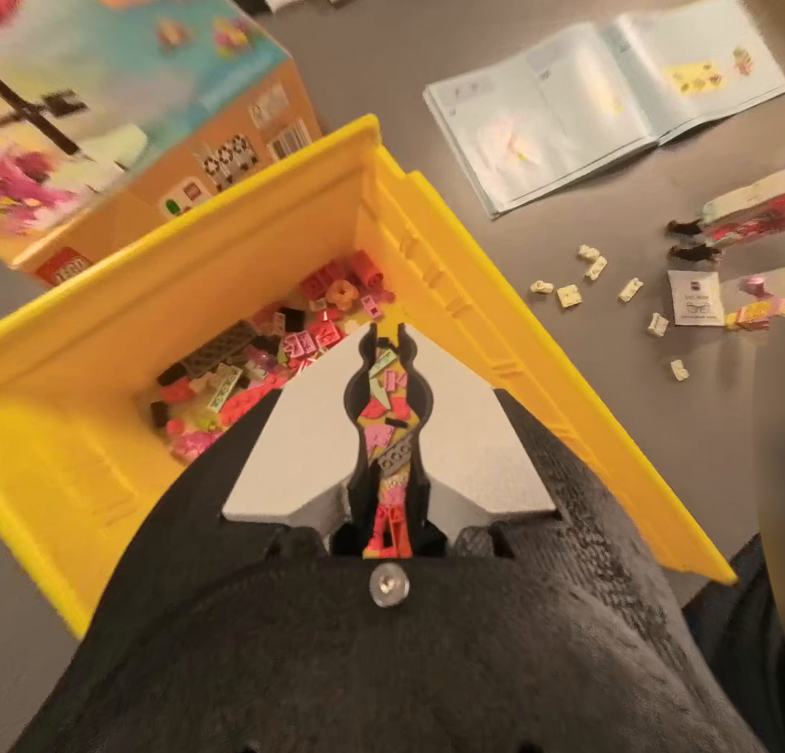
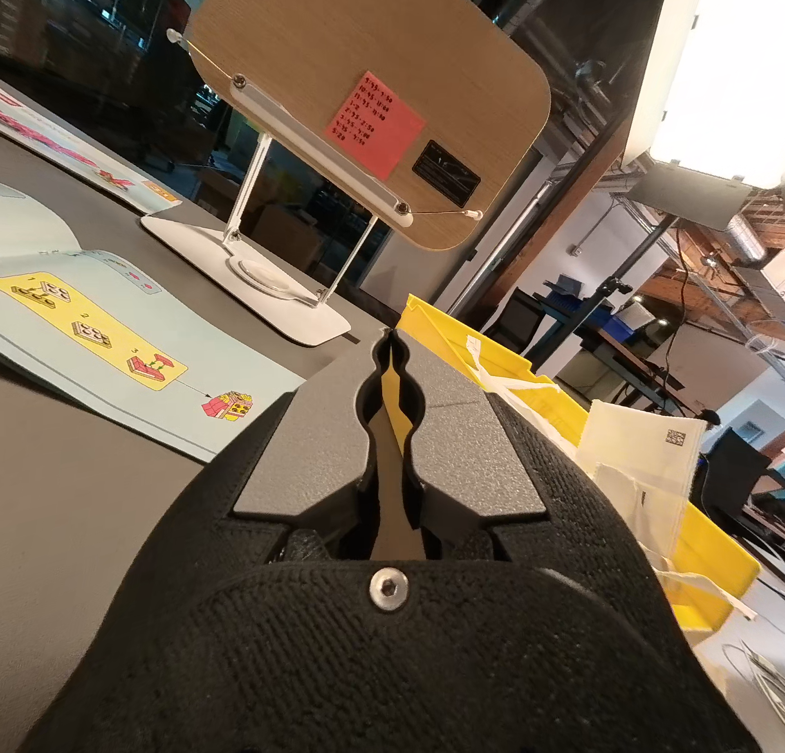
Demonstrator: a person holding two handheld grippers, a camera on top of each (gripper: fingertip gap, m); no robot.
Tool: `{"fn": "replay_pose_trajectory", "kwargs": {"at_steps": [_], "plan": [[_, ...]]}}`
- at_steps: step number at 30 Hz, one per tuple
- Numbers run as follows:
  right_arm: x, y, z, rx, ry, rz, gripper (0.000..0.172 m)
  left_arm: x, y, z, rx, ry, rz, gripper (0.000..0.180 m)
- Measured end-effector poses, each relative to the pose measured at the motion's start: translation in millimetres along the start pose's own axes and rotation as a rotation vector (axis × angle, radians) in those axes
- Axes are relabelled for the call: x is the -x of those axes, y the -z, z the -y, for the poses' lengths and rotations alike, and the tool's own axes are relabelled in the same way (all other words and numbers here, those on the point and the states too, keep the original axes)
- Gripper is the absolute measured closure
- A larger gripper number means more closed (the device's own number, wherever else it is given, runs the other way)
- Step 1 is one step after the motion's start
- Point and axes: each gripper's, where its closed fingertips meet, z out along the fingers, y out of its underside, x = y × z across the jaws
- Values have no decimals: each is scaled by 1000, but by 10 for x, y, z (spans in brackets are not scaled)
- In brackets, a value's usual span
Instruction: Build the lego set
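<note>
In the left wrist view my left gripper is down inside a yellow bin, over a heap of loose red, pink, black and pale green lego pieces. Its fingers are nearly together, with a small black piece pinched between the tips near the bin's far right corner. In the right wrist view my right gripper is shut, tips touching, low over the grey table. It is beside the open instruction booklet.
The lego box lies behind the bin. The open booklet, several cream pieces, a small white bag and a pink and yellow part-build lie on the table to the right. A wooden book stand and another yellow bin holding paper bags are near the right gripper. The tips of one gripper are about 55 cm away from the tips of the other.
</note>
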Motion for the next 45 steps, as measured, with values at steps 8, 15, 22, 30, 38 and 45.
{"fn": "replay_pose_trajectory", "kwargs": {"at_steps": [8,15,22,30,38,45], "plan": [[-34,-14,-37,16,-21,-12,172,281,-518,-165,229,10,49,164],[12,-30,-34,18,1,4,172,390,-681,-271,343,79,75,156],[16,-34,-28,13,-4,8,172,429,-817,-330,411,100,93,158],[35,-33,-12,4,-8,19,172,432,-748,-294,439,131,76,166],[34,-25,17,-12,-23,22,172,-21,152,526,17,-22,175,166],[14,-5,52,-32,-36,17,172,-1739,514,1140,-315,-283,-2,166]]}}
